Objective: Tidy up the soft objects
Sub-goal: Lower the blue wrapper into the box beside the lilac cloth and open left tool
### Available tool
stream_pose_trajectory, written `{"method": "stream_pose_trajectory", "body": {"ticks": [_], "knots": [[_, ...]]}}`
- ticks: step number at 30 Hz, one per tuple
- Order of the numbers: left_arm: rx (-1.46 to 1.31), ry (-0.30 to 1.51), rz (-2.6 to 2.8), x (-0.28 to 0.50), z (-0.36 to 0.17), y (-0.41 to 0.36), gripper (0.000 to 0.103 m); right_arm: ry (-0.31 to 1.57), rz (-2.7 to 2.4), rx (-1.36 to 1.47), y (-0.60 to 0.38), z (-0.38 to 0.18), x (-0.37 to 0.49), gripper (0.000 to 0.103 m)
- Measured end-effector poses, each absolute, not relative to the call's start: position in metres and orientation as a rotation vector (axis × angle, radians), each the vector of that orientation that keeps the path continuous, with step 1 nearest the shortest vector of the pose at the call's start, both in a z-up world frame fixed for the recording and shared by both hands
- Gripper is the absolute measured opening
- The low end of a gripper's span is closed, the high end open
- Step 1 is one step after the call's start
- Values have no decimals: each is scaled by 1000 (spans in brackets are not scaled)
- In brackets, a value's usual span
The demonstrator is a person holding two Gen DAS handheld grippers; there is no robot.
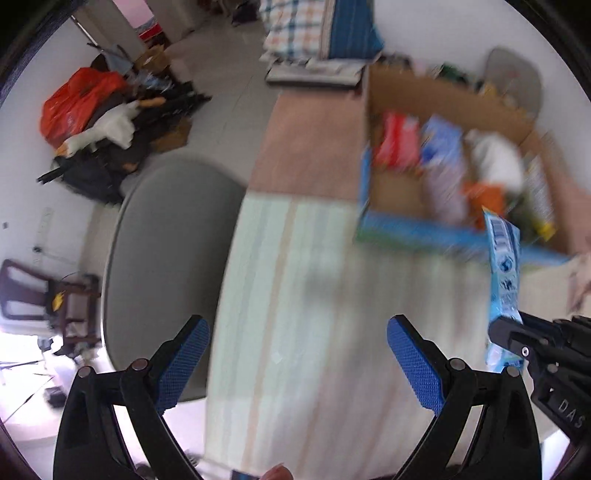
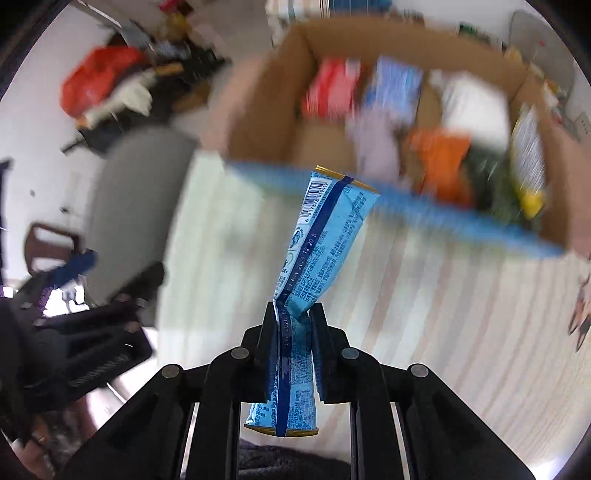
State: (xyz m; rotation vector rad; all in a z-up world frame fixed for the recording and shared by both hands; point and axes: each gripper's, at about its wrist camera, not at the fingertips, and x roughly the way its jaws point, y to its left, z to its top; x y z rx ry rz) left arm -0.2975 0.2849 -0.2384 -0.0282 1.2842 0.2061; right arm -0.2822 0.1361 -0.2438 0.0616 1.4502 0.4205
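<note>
My right gripper (image 2: 294, 314) is shut on a light blue snack packet (image 2: 325, 236), held upright above the striped tablecloth (image 2: 424, 314) in front of a cardboard box (image 2: 258, 122). The box holds several soft packets in red, blue, white and orange. In the left wrist view the same packet (image 1: 504, 266) and the right gripper (image 1: 517, 336) show at the right, before the box (image 1: 443, 92). My left gripper (image 1: 295, 354) is open and empty above the cloth (image 1: 314, 295).
A grey chair seat (image 1: 166, 240) stands left of the table. A pile of bags and clothes with a red bag (image 1: 74, 107) lies on the floor at far left. A plaid fabric (image 1: 295, 29) hangs at the back.
</note>
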Motion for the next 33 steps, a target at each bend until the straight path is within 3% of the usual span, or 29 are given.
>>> {"method": "stream_pose_trajectory", "body": {"ticks": [4,9,24,26,27,28,33], "knots": [[-98,1271,95,-253,-208,277,99,1333,403,68,125,-190,-240,17],[-102,1272,60,-208,-204,273,99,1312,362,125,121,-179,-178,17],[-64,1401,174,-154,-278,304,99,1445,378,352,146,-309,-97,20],[-57,1405,189,-153,-280,307,99,1461,365,326,148,-325,-93,32],[-59,1409,187,-151,-281,308,99,1473,356,311,148,-330,-93,50],[-60,1411,189,-151,-281,308,99,1485,349,310,147,-336,-92,62],[-56,1397,174,-154,-273,300,99,1483,329,306,133,-337,-97,63]]}}
